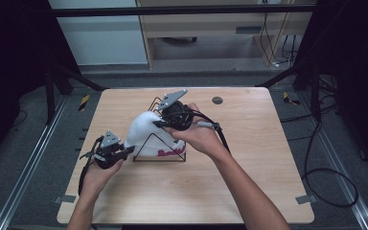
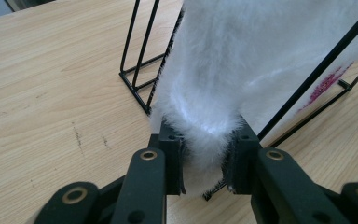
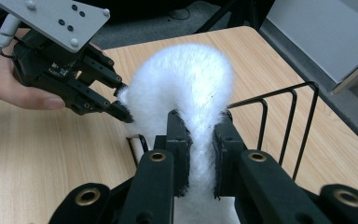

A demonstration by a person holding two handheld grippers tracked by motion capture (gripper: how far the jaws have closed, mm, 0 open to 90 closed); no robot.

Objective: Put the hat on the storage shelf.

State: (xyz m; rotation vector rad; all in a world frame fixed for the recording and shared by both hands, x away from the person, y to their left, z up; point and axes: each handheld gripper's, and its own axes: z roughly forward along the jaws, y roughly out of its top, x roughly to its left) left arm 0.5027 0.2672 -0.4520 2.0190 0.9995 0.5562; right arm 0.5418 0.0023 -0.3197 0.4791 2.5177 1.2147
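A white fluffy hat (image 1: 143,132) with pink lettering (image 1: 170,153) is draped over a black wire rack (image 1: 172,160) in the middle of the wooden table (image 1: 249,182). My left gripper (image 1: 130,149) comes in from the hat's near-left side and is shut on its lower edge. The left gripper view shows the fur (image 2: 242,60) pinched between the jaws (image 2: 207,154), with a rack wire (image 2: 317,74) beside it. My right gripper (image 1: 157,123) is shut on the hat from the far right. In the right gripper view, fur (image 3: 186,74) fills its jaws (image 3: 200,135), the left gripper (image 3: 123,101) bites the far side, and the rack (image 3: 307,126) stands at right.
A small dark round disc (image 1: 217,100) lies near the table's far edge. Bare wood surrounds the rack on all sides. Black cables (image 1: 326,182) trail over the floor to the right of the table.
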